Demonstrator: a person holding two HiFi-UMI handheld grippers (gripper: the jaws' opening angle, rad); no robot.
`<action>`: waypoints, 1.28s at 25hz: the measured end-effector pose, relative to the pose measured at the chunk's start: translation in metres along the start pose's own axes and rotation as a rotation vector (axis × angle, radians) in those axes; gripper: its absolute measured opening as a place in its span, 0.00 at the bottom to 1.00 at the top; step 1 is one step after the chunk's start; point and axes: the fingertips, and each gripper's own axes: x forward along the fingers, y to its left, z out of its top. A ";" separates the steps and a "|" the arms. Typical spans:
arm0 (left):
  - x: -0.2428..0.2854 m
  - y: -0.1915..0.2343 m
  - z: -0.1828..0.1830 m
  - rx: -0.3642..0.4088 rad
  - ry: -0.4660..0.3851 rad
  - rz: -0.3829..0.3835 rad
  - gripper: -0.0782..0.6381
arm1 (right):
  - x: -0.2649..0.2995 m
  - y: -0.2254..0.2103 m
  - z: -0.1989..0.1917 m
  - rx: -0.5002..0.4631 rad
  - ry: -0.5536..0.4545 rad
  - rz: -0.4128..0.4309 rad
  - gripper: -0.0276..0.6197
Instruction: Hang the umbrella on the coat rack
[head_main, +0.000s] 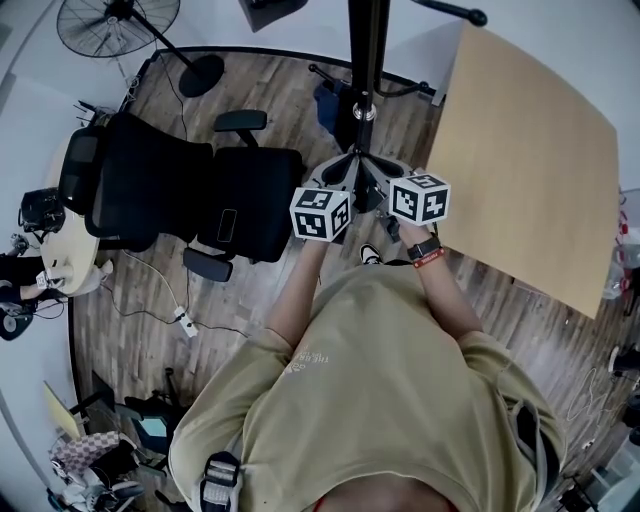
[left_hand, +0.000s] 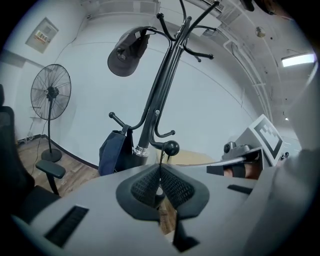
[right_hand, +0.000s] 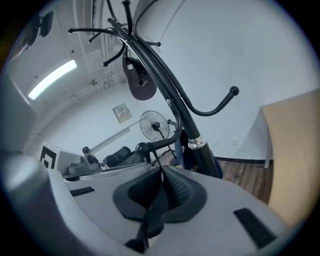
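The black coat rack (head_main: 366, 60) stands straight ahead of me, its pole (left_hand: 159, 95) rising to curved hooks. A thin black umbrella strap (left_hand: 161, 158) runs from my left gripper (left_hand: 160, 167) up to a low ball-tipped hook (left_hand: 171, 148). The left gripper is shut on that strap. In the right gripper view the same strap (right_hand: 155, 159) leads from my right gripper (right_hand: 161, 170), also shut on it, to the hook's ball (right_hand: 142, 149). In the head view both grippers (head_main: 345, 175) (head_main: 385, 175) sit side by side at the pole. The umbrella's body is hidden below them.
A dark cap (left_hand: 127, 52) hangs on an upper hook and a blue bag (left_hand: 115, 150) on a lower one. A black office chair (head_main: 190, 190) stands to the left, a wooden table (head_main: 530, 160) to the right, and a floor fan (left_hand: 50, 92) by the wall.
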 end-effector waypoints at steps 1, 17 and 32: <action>0.000 0.000 -0.002 0.009 0.005 0.006 0.14 | -0.002 -0.003 -0.002 -0.040 0.002 -0.031 0.07; -0.047 -0.013 0.013 0.014 -0.081 0.038 0.14 | -0.065 0.011 0.011 -0.050 -0.167 -0.123 0.07; -0.113 -0.019 0.058 0.149 -0.260 0.130 0.14 | -0.125 0.051 0.044 -0.322 -0.365 -0.334 0.07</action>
